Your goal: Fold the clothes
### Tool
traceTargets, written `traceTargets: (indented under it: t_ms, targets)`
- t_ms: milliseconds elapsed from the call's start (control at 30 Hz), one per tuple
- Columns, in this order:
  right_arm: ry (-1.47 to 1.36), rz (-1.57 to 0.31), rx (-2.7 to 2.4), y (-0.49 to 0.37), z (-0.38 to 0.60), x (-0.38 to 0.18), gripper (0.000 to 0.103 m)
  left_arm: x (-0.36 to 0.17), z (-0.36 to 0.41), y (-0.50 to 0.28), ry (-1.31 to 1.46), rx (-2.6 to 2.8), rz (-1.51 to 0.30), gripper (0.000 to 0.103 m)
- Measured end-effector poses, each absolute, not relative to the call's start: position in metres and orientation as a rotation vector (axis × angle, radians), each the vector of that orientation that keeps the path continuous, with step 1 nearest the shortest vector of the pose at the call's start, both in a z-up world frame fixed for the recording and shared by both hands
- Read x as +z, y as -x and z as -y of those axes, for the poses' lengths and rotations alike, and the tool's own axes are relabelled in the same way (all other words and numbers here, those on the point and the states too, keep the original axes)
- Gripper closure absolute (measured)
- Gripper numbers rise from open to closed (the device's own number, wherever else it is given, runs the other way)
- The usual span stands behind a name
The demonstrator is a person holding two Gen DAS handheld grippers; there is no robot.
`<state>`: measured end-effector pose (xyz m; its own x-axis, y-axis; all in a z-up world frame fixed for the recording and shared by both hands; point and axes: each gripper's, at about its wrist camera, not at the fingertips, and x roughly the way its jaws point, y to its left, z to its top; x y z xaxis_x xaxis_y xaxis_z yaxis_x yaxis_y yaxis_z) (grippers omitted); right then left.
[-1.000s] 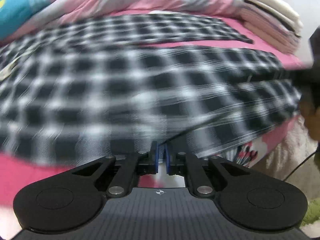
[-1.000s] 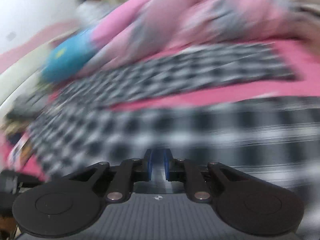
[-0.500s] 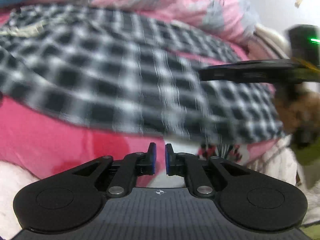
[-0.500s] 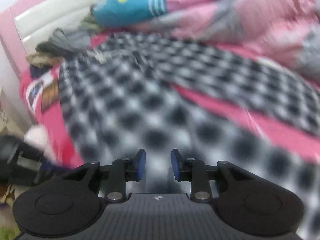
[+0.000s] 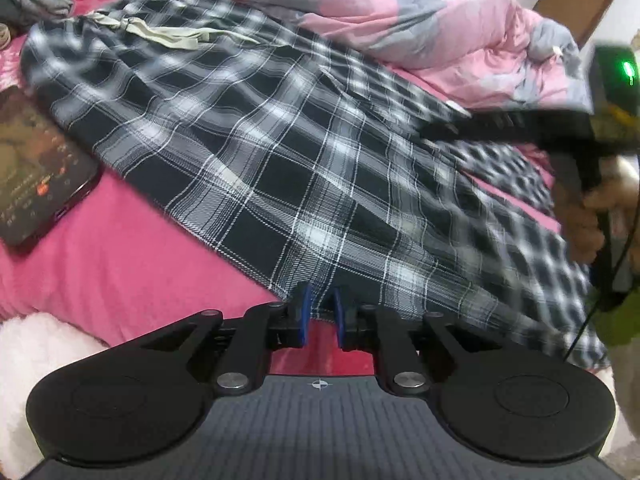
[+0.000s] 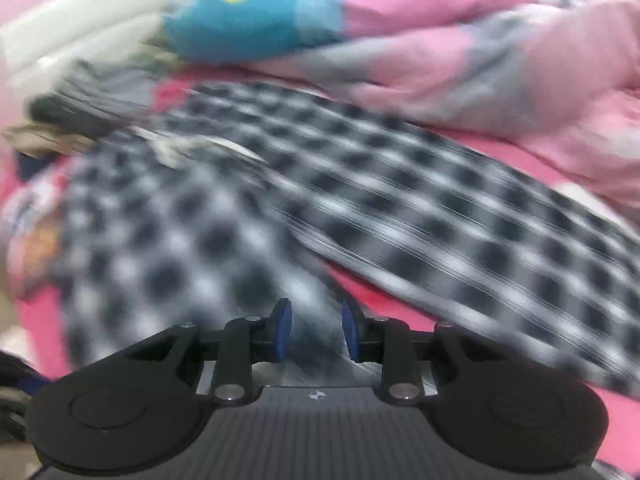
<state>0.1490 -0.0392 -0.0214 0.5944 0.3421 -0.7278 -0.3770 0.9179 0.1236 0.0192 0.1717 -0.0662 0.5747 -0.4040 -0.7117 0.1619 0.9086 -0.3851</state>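
Count on the bed: one pair of black-and-white checked trousers point(image 5: 256, 152), one phone point(image 5: 36, 168), one pink-and-grey duvet point(image 5: 440, 28), one blue cushion point(image 6: 248, 16). Grippers: two, left gripper point(image 5: 319, 314) and right gripper point(image 6: 315, 330).

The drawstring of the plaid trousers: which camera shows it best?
The left wrist view. There the pale drawstring lies sharp on the waistband of the plaid trousers. In the right wrist view it is only a blurred pale streak.
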Motion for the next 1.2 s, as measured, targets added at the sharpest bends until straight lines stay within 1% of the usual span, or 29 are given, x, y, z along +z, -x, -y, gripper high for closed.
traceTargets:
  t_ms: [133,300,367,433,567,667,833,967,1133,1200]
  targets:
    - [-0.015,-0.861,0.582,-0.181,-0.006,-0.029,0.073,-0.068,-0.172,-0.017,0.286,-0.348,-0.885,0.090]
    - [0.012,-0.922,0.555,-0.228,-0.038,-0.057,0.074,-0.072,-0.181,-0.013,0.302,-0.380,-0.865,0.090]
    - [0.032,-0.911,0.518,-0.231,-0.041,-0.049,0.074,-0.074,-0.187,-0.011,0.312,-0.405,-0.851,0.090]
    - [0.091,-0.858,0.506,-0.223,-0.048,-0.033,0.073,-0.077,-0.188,-0.010,0.317,-0.430,-0.827,0.090]
    - [0.088,-0.844,0.666,-0.215,-0.069,-0.015,0.073,-0.082,-0.193,-0.008,0.327,-0.470,-0.780,0.090]
    - [0.089,-0.852,0.813,-0.218,-0.103,-0.015,0.073,-0.087,-0.197,-0.002,0.335,-0.491,-0.736,0.090]
    - [0.164,-0.842,0.944,-0.238,-0.163,-0.037,0.073,-0.096,-0.199,0.008,0.291,-0.531,-0.631,0.090]
    - [0.194,-0.879,0.929,-0.259,-0.188,-0.057,0.074,-0.099,-0.207,0.004,0.345,-0.555,-0.631,0.090]
    - [0.238,-0.814,0.946,-0.262,-0.205,-0.029,0.074,-0.108,-0.222,-0.003,0.469,-0.594,-0.640,0.090]
    - [0.258,-0.798,0.954,-0.270,-0.220,-0.030,0.074,-0.109,-0.224,-0.004,0.489,-0.603,-0.639,0.090]
